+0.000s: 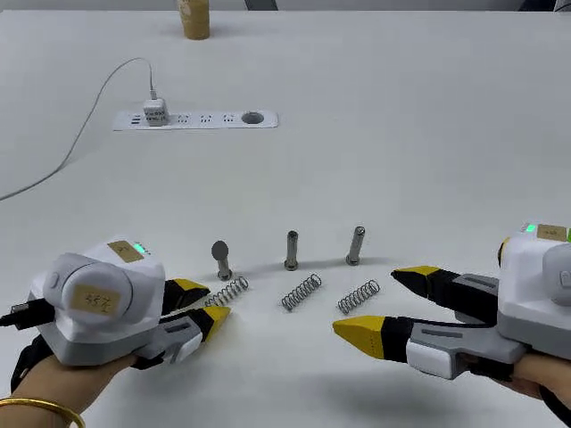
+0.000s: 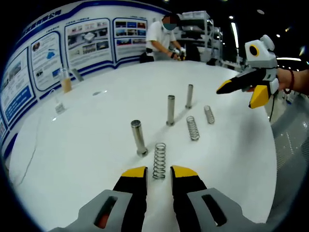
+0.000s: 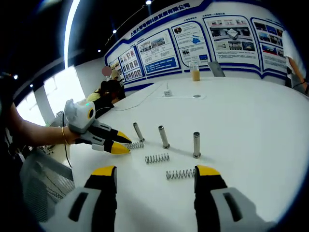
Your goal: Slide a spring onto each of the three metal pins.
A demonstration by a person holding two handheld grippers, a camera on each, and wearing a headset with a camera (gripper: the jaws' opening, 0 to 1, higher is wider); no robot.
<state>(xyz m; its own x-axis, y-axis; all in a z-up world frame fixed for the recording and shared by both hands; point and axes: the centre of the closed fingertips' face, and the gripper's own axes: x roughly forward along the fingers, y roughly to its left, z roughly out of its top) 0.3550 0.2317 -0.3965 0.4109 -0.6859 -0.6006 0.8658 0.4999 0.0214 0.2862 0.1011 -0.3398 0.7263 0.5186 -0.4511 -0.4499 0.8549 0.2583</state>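
Left gripper (image 1: 208, 300) nearest, jaws narrowly apart, nothing between them, tips just beside end of left spring (image 1: 227, 292). Right gripper (image 1: 370, 301) with jaws wide apart, empty, near right spring (image 1: 359, 297). Middle spring (image 1: 302, 292) between those two. All three lie flat on table (image 1: 428, 160) — each just before an upright pin: left pin (image 1: 221, 259), middle pin (image 1: 292, 251), right pin (image 1: 356, 245). Farther back — power strip (image 1: 196, 119), then cup (image 1: 194, 18).

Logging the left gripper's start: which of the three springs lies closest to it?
The leftmost spring, just off the tips of the left gripper, beside the leftmost pin; the other two springs lie farther right.
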